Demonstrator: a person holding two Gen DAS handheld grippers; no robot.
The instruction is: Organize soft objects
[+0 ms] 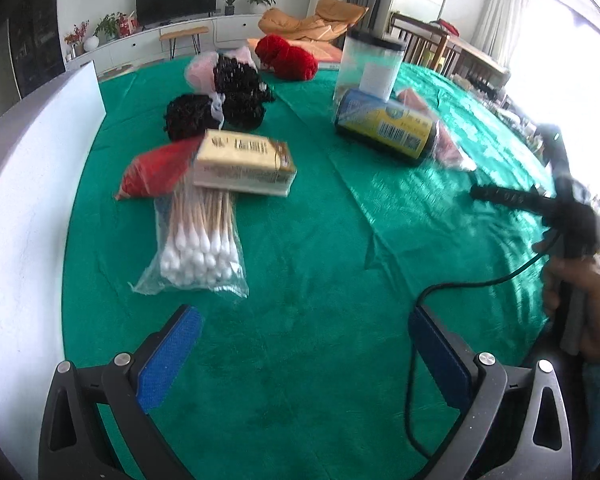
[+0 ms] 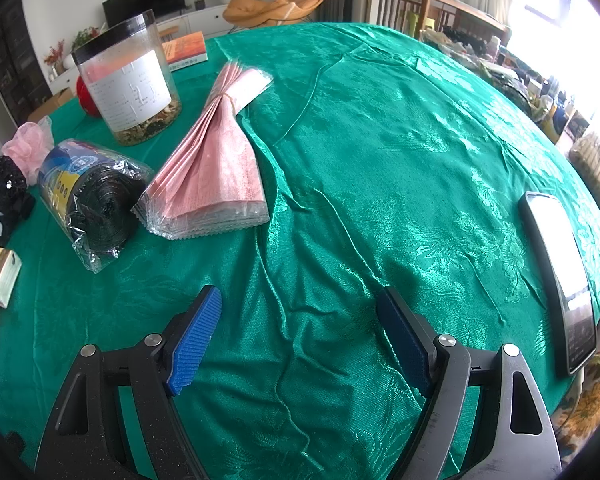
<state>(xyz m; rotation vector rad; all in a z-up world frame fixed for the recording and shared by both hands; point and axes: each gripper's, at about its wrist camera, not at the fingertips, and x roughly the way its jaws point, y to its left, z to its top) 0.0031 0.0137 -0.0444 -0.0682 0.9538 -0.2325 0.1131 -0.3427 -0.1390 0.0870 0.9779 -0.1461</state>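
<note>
In the left wrist view my left gripper [image 1: 306, 344] hangs open above the green cloth with nothing between its blue pads [image 1: 172, 356]. Just ahead lies a bag of cotton swabs [image 1: 200, 248]. Behind it are a tissue pack [image 1: 244, 164] and a red pouch [image 1: 156, 172]. Farther back sit black scrunchies [image 1: 216, 104], a pink scrunchie [image 1: 202, 68] and red yarn [image 1: 288, 56]. My right gripper [image 2: 300, 332] is open and empty over bare cloth. To its left are a pink bundle of bags [image 2: 216, 160] and a wrapped roll of black bags [image 2: 88, 196].
A clear jar [image 2: 128, 80] with a black lid stands at the back left. A phone [image 2: 556, 276] lies near the table's right edge. A white board [image 1: 32, 200] borders the left side. A hand [image 1: 580, 300] and a cable [image 1: 460, 286] show at right.
</note>
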